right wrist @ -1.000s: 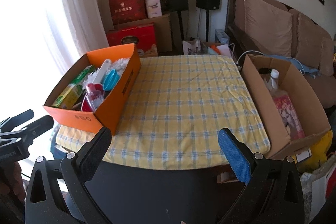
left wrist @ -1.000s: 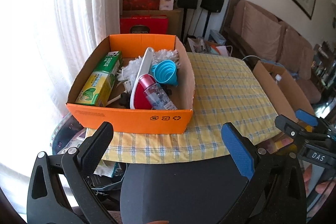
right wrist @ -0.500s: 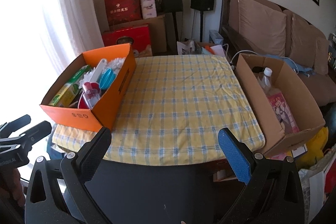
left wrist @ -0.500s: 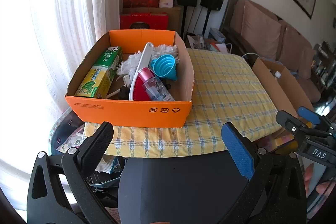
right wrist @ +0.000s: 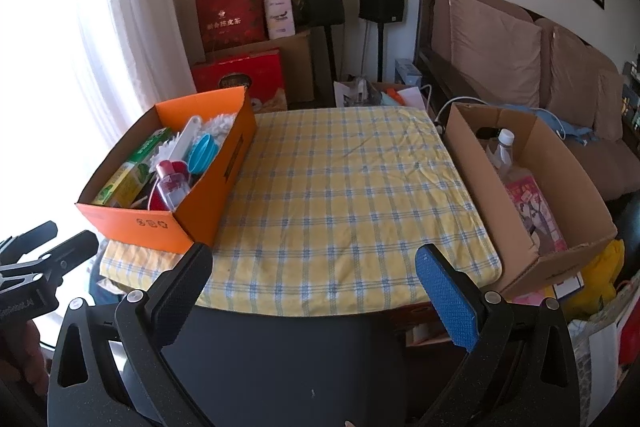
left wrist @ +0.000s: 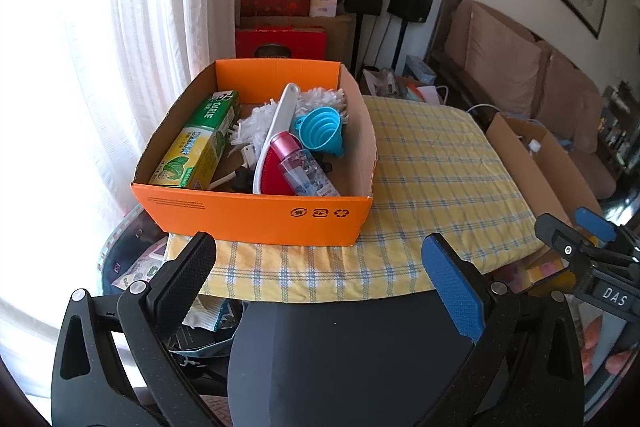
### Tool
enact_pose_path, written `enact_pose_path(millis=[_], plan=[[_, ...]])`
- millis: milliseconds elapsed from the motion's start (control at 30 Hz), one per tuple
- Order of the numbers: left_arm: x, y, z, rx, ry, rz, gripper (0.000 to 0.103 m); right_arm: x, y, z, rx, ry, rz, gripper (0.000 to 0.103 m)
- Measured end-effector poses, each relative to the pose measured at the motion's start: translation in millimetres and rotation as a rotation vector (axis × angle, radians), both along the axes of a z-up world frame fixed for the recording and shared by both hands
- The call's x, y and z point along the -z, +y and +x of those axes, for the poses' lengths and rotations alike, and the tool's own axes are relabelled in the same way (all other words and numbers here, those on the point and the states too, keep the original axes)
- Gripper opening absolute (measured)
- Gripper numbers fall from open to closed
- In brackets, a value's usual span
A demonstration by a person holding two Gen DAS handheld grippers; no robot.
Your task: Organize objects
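Pulling back a little over the past second, both the left gripper (left wrist: 320,279) and right gripper (right wrist: 314,287) hang wide open, empty; the items (funnel (left wrist: 320,129), bottle (left wrist: 304,169)) sit in the orange box (left wrist: 256,215); no grasp is under way.

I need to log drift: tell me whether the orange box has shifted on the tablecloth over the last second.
No. The orange box sits at the same left corner of the checked tablecloth, overhanging its edge as before.

Orange box (left wrist: 256,215), yellow/blue check cloth (right wrist: 344,195), brown box (right wrist: 560,183), blue funnel (left wrist: 320,129).
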State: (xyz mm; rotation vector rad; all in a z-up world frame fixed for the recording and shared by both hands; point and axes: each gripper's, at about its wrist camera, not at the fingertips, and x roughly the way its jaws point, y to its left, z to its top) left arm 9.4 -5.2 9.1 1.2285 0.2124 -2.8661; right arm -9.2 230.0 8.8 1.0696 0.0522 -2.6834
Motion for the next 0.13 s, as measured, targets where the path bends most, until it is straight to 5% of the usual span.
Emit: enact_pose_path(millis=[133], plan=[[-0.6, -0.2, -0.2, -0.003, 0.002, -0.006, 0.103, -0.1, -1.9, 0.5, -0.004, -0.002, 0.000, 0.103]])
